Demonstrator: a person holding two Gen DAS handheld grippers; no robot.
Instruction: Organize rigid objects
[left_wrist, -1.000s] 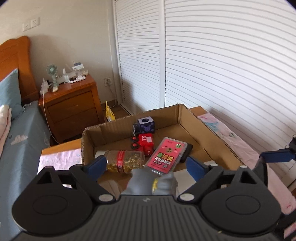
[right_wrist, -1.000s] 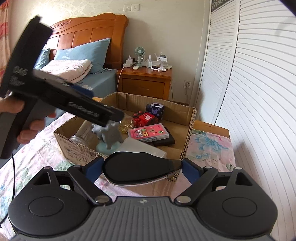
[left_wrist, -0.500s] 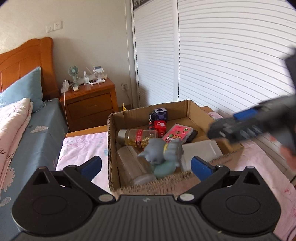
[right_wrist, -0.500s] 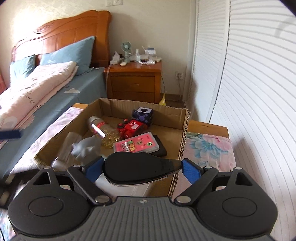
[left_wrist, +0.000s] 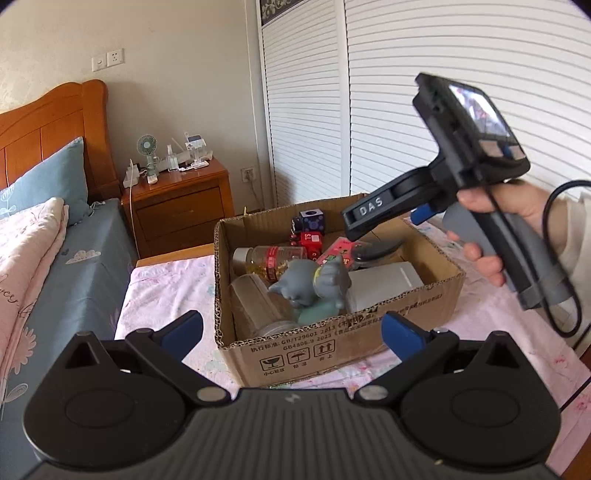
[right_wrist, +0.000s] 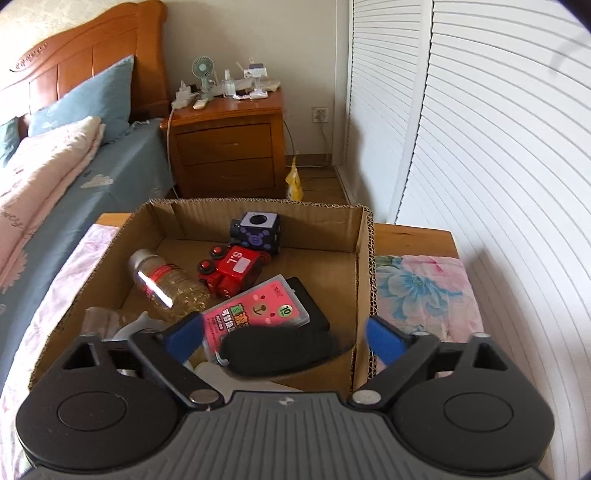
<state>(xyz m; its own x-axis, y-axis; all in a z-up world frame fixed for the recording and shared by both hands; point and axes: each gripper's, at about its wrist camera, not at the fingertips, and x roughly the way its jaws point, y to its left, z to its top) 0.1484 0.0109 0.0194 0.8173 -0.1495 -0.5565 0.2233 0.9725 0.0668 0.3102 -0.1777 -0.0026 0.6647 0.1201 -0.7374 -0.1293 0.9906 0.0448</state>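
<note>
The cardboard box (right_wrist: 364, 266) was plain brown, holding a red toy car (right_wrist: 231, 271), a grey elephant figurine (left_wrist: 312, 282) on a mint-green base, and a pink card case (right_wrist: 258, 310) (bear face printed on it). The tablecloth (right_wrist: 421, 288) was pink with a blue flower; both grippers' pads (left_wrist: 400, 334) were blue.

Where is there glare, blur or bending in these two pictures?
Right wrist view: a bright streak of glare on the bottle; the black case near the lens looks soft. Left wrist view: the right tool's screen is washed out, and the closet slats curve from the fisheye; the box print stays sharp.
</note>
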